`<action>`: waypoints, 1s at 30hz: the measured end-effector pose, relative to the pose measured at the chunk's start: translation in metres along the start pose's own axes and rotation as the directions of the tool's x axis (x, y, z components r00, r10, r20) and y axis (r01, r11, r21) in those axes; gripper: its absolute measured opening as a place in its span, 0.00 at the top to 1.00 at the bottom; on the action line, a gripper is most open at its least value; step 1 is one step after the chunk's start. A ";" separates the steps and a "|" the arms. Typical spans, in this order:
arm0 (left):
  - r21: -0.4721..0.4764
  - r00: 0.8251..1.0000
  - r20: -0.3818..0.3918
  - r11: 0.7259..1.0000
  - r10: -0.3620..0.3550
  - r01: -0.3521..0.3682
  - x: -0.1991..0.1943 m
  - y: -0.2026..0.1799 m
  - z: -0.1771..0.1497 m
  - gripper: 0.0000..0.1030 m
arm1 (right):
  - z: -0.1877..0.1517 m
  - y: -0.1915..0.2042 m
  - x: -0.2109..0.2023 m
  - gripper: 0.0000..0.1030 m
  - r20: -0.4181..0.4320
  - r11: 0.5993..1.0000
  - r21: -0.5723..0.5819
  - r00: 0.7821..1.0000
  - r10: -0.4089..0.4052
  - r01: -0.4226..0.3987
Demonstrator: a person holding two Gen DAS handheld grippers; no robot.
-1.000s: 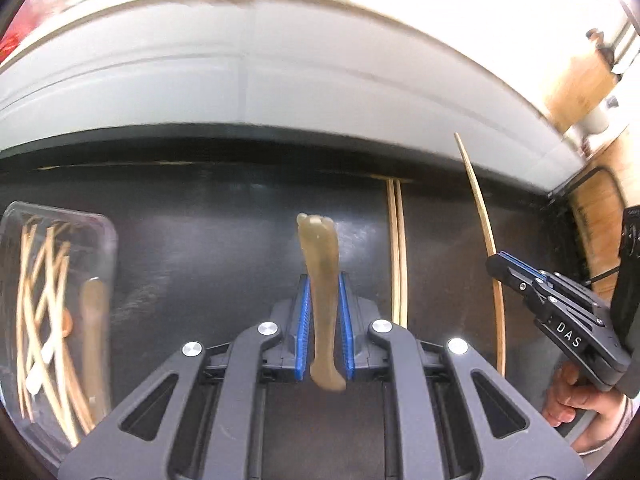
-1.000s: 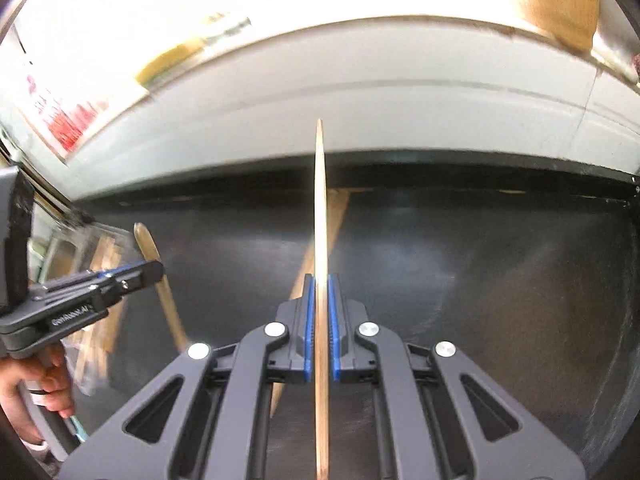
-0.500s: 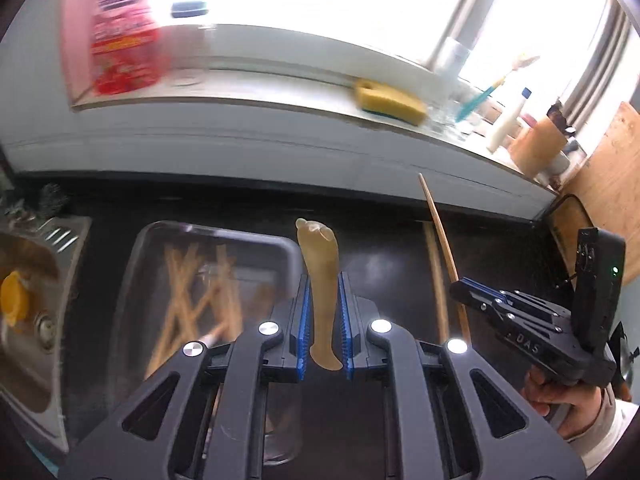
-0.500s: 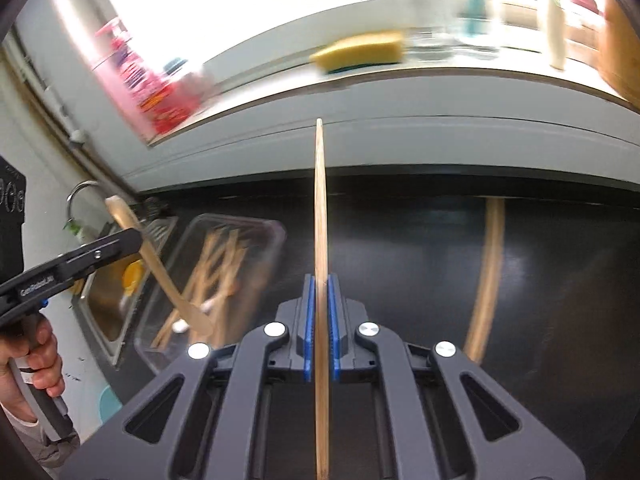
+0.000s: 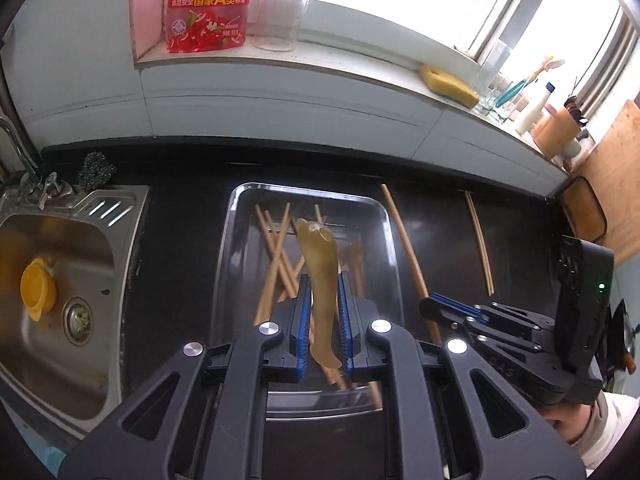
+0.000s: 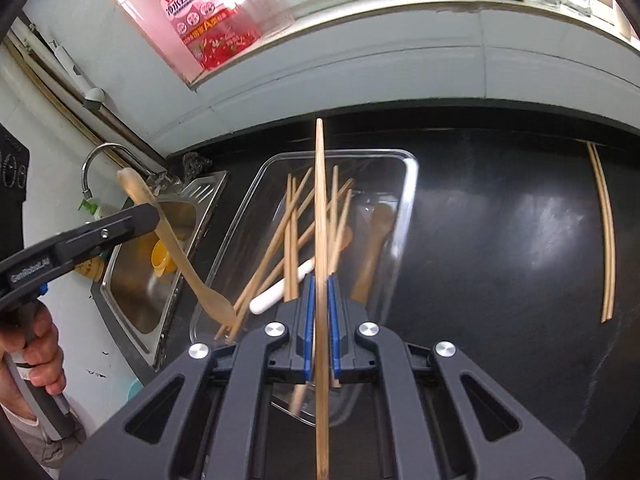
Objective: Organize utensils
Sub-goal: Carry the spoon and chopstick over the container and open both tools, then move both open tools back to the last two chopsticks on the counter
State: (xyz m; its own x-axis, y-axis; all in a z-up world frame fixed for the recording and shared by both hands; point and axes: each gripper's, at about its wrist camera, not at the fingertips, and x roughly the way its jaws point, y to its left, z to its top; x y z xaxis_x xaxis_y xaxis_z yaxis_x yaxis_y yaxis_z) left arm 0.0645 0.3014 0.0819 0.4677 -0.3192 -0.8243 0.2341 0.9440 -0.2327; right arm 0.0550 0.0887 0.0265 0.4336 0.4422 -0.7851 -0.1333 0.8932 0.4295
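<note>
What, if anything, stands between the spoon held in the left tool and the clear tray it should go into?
Nothing visible does. The left tool holds the spoon above the clear tray, whose top is open. Only chopsticks already lie inside, with bare tray floor beside them.

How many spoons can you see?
2. One spoon is in the left gripper; another wooden spoon lies in the clear tray. More may hide under chopsticks.
</note>
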 end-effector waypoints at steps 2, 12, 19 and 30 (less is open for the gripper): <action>0.008 1.000 -0.024 1.000 -0.005 0.005 0.004 0.006 0.003 0.88 | -0.001 0.008 0.008 0.93 -0.004 1.000 0.007 1.000 -0.005 0.005; -0.092 0.998 -0.041 0.994 0.050 -0.053 0.028 0.033 0.035 0.06 | -0.016 0.034 0.011 0.07 0.180 0.929 -0.239 0.953 -0.244 0.283; -0.086 0.998 -0.011 0.994 0.060 -0.061 0.032 0.022 0.045 0.06 | -0.025 -0.002 -0.004 0.07 0.176 0.917 -0.199 0.934 -0.312 0.344; 0.021 0.997 -0.082 1.000 0.015 -0.014 0.071 -0.063 0.039 0.06 | -0.032 -0.073 -0.047 0.07 0.177 0.927 -0.044 0.916 -0.360 0.373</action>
State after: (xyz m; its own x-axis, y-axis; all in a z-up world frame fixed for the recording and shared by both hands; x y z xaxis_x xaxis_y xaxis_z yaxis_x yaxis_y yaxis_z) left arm 0.1159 0.2160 0.0580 0.3999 -0.2967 -0.8672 0.2453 0.9463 -0.2107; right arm 0.0155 0.0058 0.0179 0.6027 0.0691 -0.7950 -0.0010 0.9963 0.0859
